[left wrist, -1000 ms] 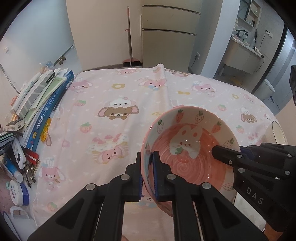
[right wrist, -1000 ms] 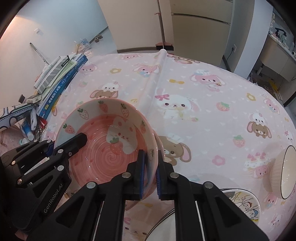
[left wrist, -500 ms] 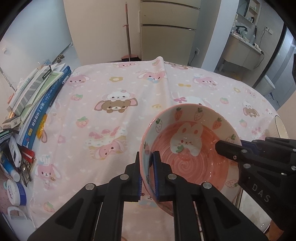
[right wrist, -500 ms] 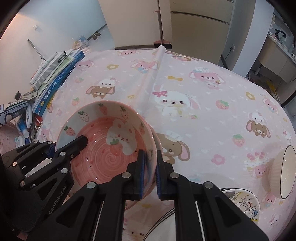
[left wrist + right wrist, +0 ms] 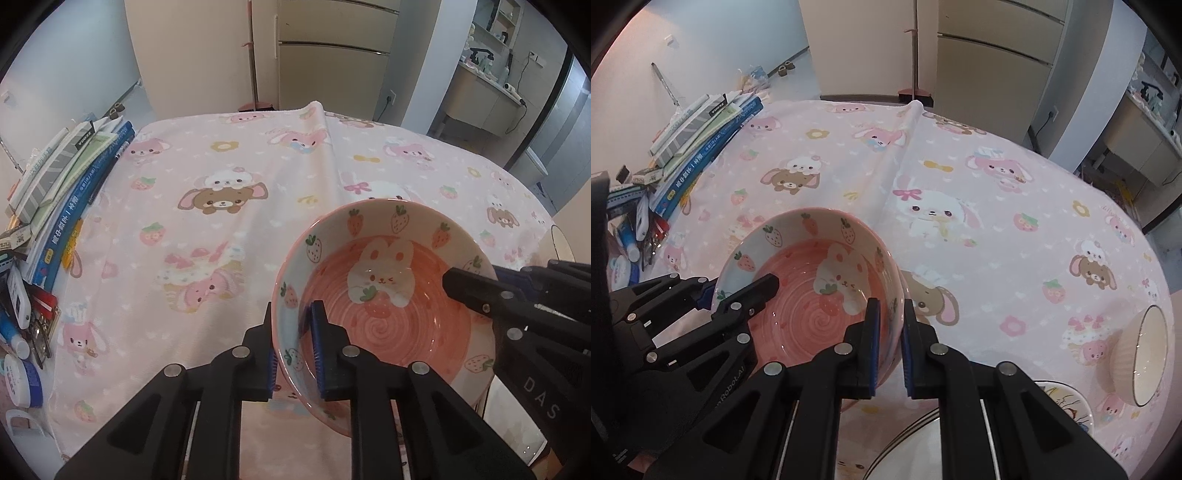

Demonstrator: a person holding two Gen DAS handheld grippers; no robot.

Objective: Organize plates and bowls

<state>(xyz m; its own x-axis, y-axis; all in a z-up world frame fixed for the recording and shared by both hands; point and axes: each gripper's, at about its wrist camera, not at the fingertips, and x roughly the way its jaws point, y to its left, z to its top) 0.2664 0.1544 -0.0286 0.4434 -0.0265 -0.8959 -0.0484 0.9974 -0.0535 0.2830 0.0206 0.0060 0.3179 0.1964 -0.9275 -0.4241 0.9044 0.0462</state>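
A pink bowl with a rabbit and strawberries painted inside is held above the pink cartoon tablecloth. My left gripper is shut on its left rim. My right gripper is shut on its right rim; the bowl also shows in the right wrist view. A cream bowl lies tilted at the right. A cartoon plate lies beside it, and a white plate sits under my right gripper.
A stack of books and small clutter line the table's left edge. A fridge and a broom stand beyond the far edge.
Both grippers have lifted the pink bowl a little and carried it slightly back toward the near edge. Their hold on the rim is unchanged.
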